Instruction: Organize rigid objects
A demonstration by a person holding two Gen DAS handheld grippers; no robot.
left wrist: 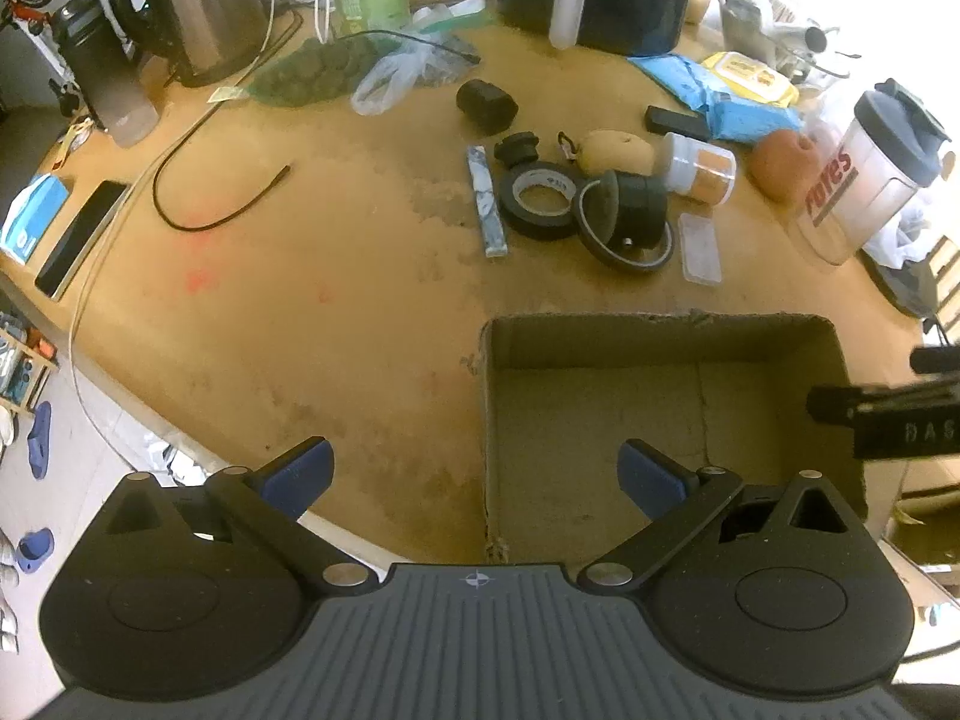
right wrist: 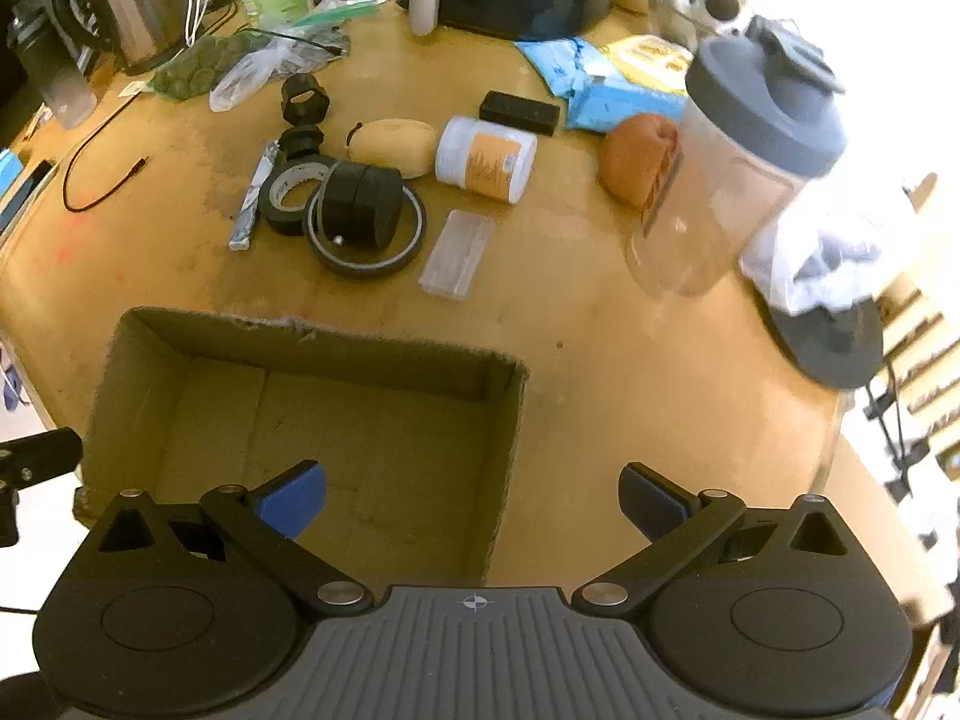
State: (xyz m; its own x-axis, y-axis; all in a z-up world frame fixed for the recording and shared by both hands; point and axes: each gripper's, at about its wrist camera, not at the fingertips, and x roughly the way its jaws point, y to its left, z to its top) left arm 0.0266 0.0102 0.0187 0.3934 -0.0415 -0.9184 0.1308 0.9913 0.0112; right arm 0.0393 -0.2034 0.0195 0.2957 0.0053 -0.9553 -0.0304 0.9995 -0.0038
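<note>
Left gripper (left wrist: 474, 474) and right gripper (right wrist: 471, 495) both spread wide and empty, hovering by the empty cardboard box (right wrist: 507, 414). Targets sit in a cluster beyond it, left to right: flat marbled bar (left wrist: 486, 201), matte tape roll (left wrist: 537, 195), glossy jar (right wrist: 486, 159), clear ribbed case (right wrist: 459, 252). I'd start with the jar, squeezing across its round body, since the thin flat pieces need an edge pinch.

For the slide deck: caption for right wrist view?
Open right tool hovers over empty cardboard box; tape rolls, jar wait beyond.
</note>
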